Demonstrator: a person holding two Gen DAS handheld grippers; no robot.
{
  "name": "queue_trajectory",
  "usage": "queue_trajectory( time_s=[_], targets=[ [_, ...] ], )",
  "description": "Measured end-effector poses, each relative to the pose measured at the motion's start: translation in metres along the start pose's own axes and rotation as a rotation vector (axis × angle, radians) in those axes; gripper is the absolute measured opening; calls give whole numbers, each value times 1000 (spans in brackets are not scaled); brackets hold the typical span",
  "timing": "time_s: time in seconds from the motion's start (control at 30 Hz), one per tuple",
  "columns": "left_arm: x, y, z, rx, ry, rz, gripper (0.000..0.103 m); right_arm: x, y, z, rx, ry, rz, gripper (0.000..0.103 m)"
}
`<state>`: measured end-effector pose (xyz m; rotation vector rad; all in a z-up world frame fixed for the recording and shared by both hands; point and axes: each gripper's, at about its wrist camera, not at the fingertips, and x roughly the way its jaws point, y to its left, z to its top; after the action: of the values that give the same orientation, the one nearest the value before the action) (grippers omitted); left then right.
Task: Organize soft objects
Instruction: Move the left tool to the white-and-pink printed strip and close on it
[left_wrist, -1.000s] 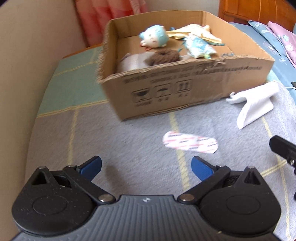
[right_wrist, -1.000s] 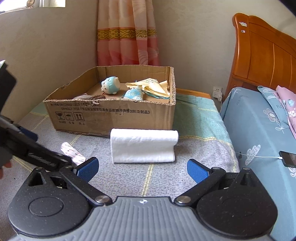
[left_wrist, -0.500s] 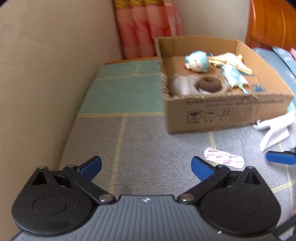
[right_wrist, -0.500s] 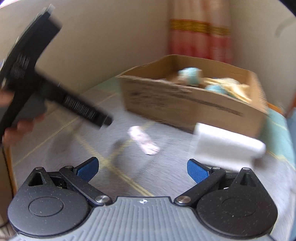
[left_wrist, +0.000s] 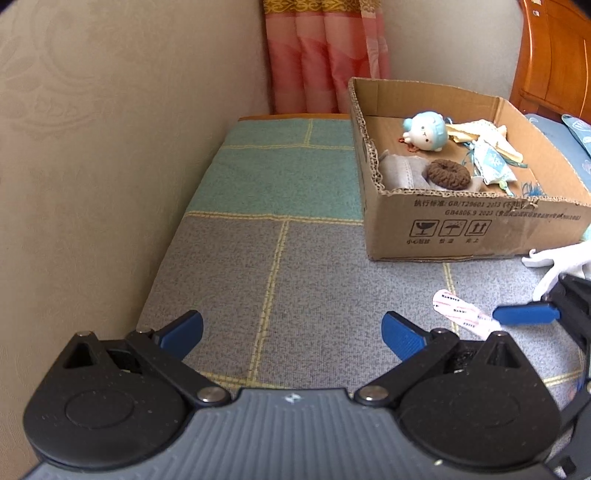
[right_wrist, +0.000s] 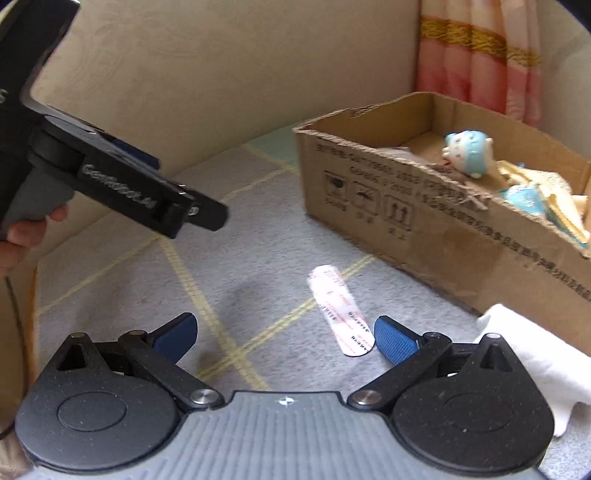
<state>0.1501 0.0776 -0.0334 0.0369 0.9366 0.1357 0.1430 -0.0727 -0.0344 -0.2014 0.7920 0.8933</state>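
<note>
We hold the right gripper (right_wrist: 283, 338) low over the packet (right_wrist: 341, 312), fingers spread and empty, presumably to pick it up. The left gripper (left_wrist: 291, 332), also spread and empty, stands clear. The towel (right_wrist: 535, 354) lies beside the box (left_wrist: 480, 229), which holds a plush (left_wrist: 424, 131), scrunchie (left_wrist: 448, 174) and cloths.

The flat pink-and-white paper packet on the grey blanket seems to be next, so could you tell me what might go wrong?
1. The flat pink-and-white paper packet lies flush on the grey woven blanket, so the open right gripper may pinch fabric instead.
2. The folded white cloth beside one finger could get dragged.
</note>
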Motion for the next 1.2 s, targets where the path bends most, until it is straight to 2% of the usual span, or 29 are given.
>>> queue_trajectory(
  time_s=[0.27, 0.4, 0.53, 0.8, 0.87, 0.93, 1.03, 1.2],
  targets=[
    [-4, 1, -2, 4, -7, -14, 102, -2, 21, -2, 11, 15, 90, 103],
    [-5, -4, -4, 15, -12, -46, 102, -4, 38, -5, -9, 18, 97, 103],
    [-3, -18, -7, 35, -4, -103, 102, -16, 39, -14, 3, 5, -22, 103],
    [5, -60, -12, 68, 4, -187, 99, -59, 12, -53, 66, 22, -362, 103],
    [6, -70, -15, 70, 3, -192, 91, -69, 6, -61, 101, 13, -409, 103],
    [10, -79, -17, 74, 15, -192, 78, -78, -1, -72, 131, -3, -446, 103],
    [15, -86, -18, 44, 34, -186, 64, -89, -7, -79, 157, -35, -468, 103],
    [13, -98, -19, 19, 7, -145, 52, -90, -22, -76, 172, -74, -475, 103]
  ],
)
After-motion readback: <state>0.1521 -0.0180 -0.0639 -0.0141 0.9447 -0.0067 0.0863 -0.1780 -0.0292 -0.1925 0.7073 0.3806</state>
